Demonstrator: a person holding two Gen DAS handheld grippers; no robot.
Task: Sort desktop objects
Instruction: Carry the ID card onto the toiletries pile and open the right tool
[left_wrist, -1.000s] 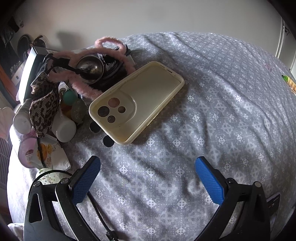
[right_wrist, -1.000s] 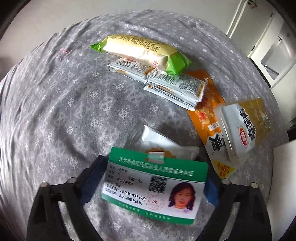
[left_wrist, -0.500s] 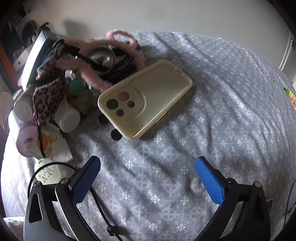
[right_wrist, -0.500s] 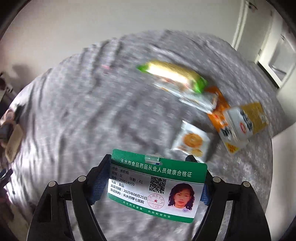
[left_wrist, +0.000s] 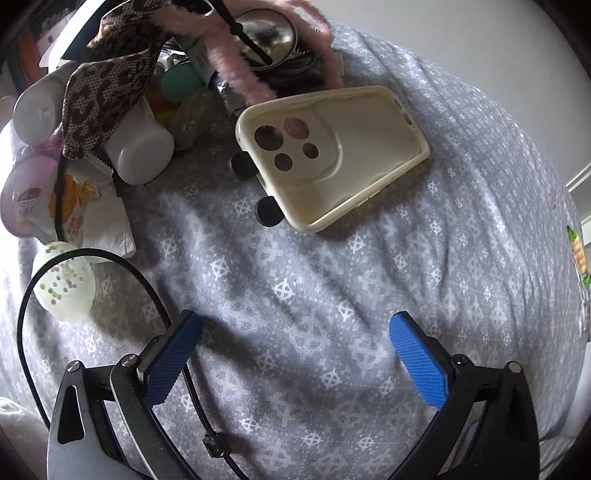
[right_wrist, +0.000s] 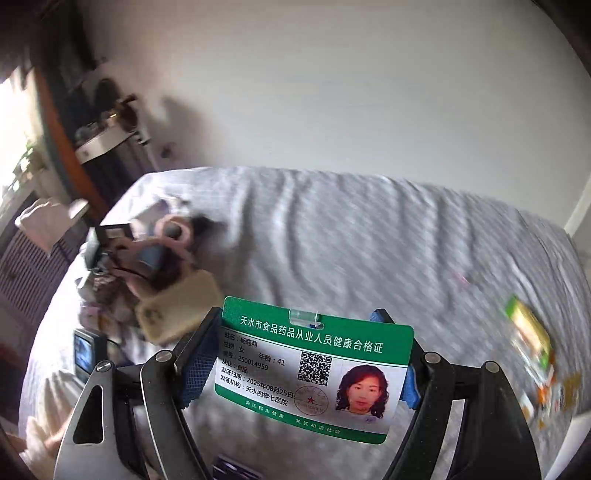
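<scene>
My right gripper (right_wrist: 301, 325) is shut on a green and white ID card (right_wrist: 314, 373), gripped by its two short edges and held in the air above the grey patterned cloth (right_wrist: 351, 240). My left gripper (left_wrist: 295, 332) stands open just over the cloth (left_wrist: 332, 280), nothing between its blue pads (left_wrist: 417, 358). Ahead of it lies a cream phone case (left_wrist: 332, 155), inside up, also seen blurred as the phone case (right_wrist: 177, 310) in the right wrist view. A pile of small items (left_wrist: 110, 110) lies to the case's left.
The pile holds a pink fuzzy headband (left_wrist: 229, 48), a metal cup (left_wrist: 266, 33), a leopard-print cloth (left_wrist: 103, 92), white jars (left_wrist: 140, 151), a snack packet (left_wrist: 85, 206) and a thin black headband (left_wrist: 110, 258). Snack packets (right_wrist: 532, 339) lie blurred at the far right. A wall (right_wrist: 332, 92) stands behind.
My right gripper has risen and swung left with the card, away from the snack packets, bringing the pile and phone case into view. My left gripper has edged closer to the case and rolled.
</scene>
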